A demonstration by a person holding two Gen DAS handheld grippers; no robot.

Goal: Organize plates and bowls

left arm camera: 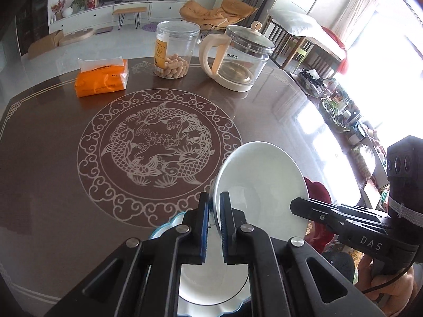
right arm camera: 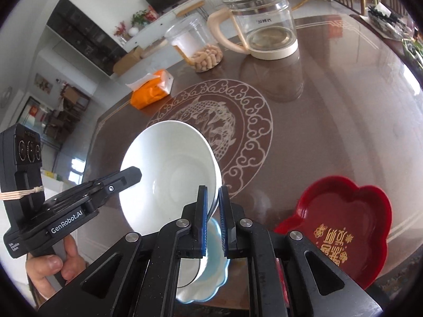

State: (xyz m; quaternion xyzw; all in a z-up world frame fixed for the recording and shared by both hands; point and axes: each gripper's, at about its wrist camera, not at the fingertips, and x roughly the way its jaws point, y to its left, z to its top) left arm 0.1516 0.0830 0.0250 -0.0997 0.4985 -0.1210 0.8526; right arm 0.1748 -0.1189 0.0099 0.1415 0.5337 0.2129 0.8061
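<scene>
A white bowl (left arm camera: pixel 260 182) hangs tilted above the table, held at opposite sides of its rim. My left gripper (left arm camera: pixel 213 211) is shut on the bowl's near-left rim, with the blue pads pressed on either side of it. My right gripper (right arm camera: pixel 212 206) is shut on the other side of the white bowl (right arm camera: pixel 169 174). Each gripper also shows in the other's view: the right gripper (left arm camera: pixel 297 206) at the bowl's right edge, the left gripper (right arm camera: pixel 133 173) at its left edge. Below the bowl a pale blue scalloped dish (right arm camera: pixel 215 272) sits on the table, partly hidden by the fingers.
A red flower-shaped tray (right arm camera: pixel 343 224) lies on the brown patterned table (left arm camera: pixel 66 171) to the right. At the back stand an orange tissue pack (left arm camera: pixel 101 80), a clear snack jar (left arm camera: pixel 175 50) and a glass kettle (left arm camera: pixel 238 58). A hand (right arm camera: pixel 53 266) grips the left tool.
</scene>
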